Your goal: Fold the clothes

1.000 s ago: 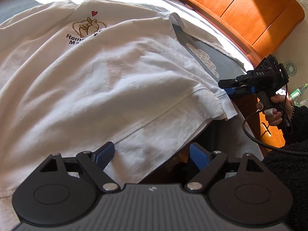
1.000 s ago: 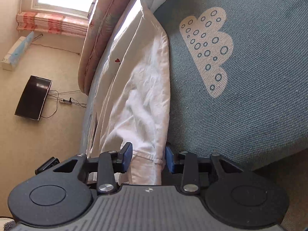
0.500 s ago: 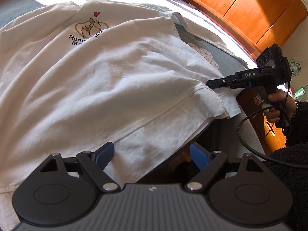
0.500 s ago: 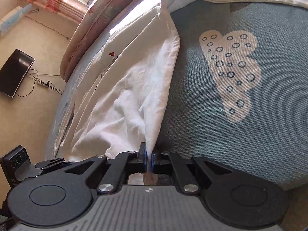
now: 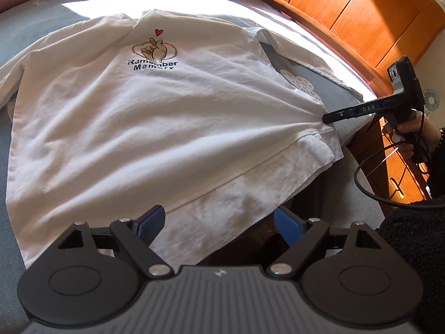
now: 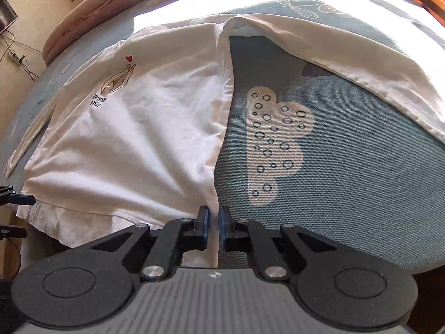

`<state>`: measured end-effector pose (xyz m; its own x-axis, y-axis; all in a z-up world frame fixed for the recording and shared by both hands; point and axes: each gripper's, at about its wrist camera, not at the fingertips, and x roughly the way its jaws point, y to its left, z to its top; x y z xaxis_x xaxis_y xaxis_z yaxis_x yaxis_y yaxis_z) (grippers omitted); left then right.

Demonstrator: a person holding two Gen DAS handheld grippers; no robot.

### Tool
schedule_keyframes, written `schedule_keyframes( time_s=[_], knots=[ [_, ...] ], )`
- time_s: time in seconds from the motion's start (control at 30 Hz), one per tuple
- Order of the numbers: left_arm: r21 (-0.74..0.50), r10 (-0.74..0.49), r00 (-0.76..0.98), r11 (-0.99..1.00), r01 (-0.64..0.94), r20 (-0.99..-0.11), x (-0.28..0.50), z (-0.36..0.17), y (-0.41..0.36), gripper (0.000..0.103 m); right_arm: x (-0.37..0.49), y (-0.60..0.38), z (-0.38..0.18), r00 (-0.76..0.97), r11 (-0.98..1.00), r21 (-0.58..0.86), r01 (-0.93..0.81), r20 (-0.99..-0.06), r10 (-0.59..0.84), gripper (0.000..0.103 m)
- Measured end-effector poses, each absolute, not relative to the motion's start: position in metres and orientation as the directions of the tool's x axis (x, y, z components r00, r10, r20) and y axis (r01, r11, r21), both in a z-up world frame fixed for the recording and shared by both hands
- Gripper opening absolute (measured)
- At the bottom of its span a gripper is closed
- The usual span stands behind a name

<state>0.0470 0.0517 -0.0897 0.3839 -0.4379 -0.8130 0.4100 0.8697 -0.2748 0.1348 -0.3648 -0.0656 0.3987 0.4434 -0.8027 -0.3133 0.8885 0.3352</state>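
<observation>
Up comes the hem corner: since a second ago the right gripper [image 6: 213, 224] has closed from an open straddle onto the white T-shirt [image 5: 155, 128] and now pulls its side edge taut, creases fanning out from the pinch. Its blue-padded jaws are nearly together, a thin fold of cotton clamped between them. The left gripper [image 5: 219, 222] has barely shifted; its jaws stand wide apart over the bottom hem, holding nothing, the cloth lying just beyond the pads. The shirt lies spread face up on the bed, soft and wrinkled, with a stitched hem band, a red heart and a finger-heart print [image 5: 154, 50] above black lettering, the second word half lost in a crease. Beneath is a grey-blue woven bedspread [image 6: 347, 167] with a pale cloud motif [image 6: 274, 144] dotted with rings. One long sleeve [image 6: 361, 64] stretches out to the right, its cuff cut off. An orange wooden headboard [image 5: 347, 19] glows in glare; the sunlit patch beyond the collar is blown out.
</observation>
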Motion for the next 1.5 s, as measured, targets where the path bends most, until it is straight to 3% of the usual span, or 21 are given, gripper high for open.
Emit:
schedule_keyframes(
  time_s=[0.13,0.17,0.23,0.33,0.47,0.67,0.7,0.73,0.83,0.9,1.1,1.3,1.5],
  knots=[
    [-0.205,-0.389,0.407,0.881,0.426,-0.826,0.04,-0.085,0.057,0.086,0.131,-0.364,-0.057,0.42,0.91,0.235,-0.341,-0.828,0.371,0.019],
    [-0.173,-0.372,0.409,0.878,0.446,-0.833,0.038,-0.084,0.055,0.086,0.126,-0.36,-0.05,0.442,0.906,0.197,-0.376,-0.821,0.362,0.022],
    [-0.106,-0.336,0.412,0.866,0.488,-0.847,0.035,-0.085,0.05,0.086,0.117,-0.35,-0.038,0.47,0.881,0.13,-0.455,-0.806,0.361,0.036],
    [-0.013,-0.303,0.412,0.819,0.574,-0.859,0.029,-0.087,0.033,0.085,0.102,-0.321,-0.031,0.444,0.787,0.057,-0.614,-0.799,0.405,0.041],
    [0.024,-0.329,0.412,0.756,0.654,-0.849,0.027,-0.09,0.005,0.085,0.083,-0.274,-0.041,0.378,0.642,-0.026,-0.766,-0.826,0.418,0.047],
    [-0.01,-0.383,0.389,0.724,0.69,-0.838,0.029,-0.095,-0.02,0.086,0.08,-0.251,-0.069,0.3,0.639,0.044,-0.768,-0.857,0.42,0.049],
    [-0.029,-0.387,0.374,0.726,0.687,-0.843,0.03,-0.097,-0.02,0.086,0.079,-0.253,-0.072,0.287,0.653,0.089,-0.752,-0.848,0.446,0.059],
    [-0.057,-0.389,0.348,0.733,0.678,-0.853,0.03,-0.102,-0.017,0.086,0.077,-0.255,-0.073,0.258,0.643,0.139,-0.753,-0.837,0.483,0.062],
    [-0.094,-0.396,0.326,0.746,0.66,-0.859,0.027,-0.105,-0.004,0.086,0.06,-0.249,-0.074,0.173,0.584,0.194,-0.788,-0.841,0.512,0.061],
    [-0.083,-0.378,0.335,0.761,0.644,-0.863,0.024,-0.101,0.003,0.086,0.052,-0.248,-0.071,0.222,0.59,0.124,-0.798,-0.849,0.479,0.061],
    [0.088,-0.309,0.441,0.728,0.68,-0.843,0.021,-0.092,-0.013,0.085,0.049,-0.242,-0.063,0.352,0.574,-0.05,-0.817,-0.832,0.428,0.064],
    [0.251,-0.315,0.505,0.591,0.767,-0.803,0.019,-0.107,-0.063,0.085,0.036,-0.218,-0.085,0.452,0.454,-0.282,-0.845,-0.829,0.328,0.068],
    [0.403,-0.282,0.593,0.515,0.756,-0.754,0.017,-0.119,-0.09,0.084,0.027,-0.215,-0.083,0.559,0.448,-0.397,-0.801,-0.764,0.322,0.068]
  ],
)
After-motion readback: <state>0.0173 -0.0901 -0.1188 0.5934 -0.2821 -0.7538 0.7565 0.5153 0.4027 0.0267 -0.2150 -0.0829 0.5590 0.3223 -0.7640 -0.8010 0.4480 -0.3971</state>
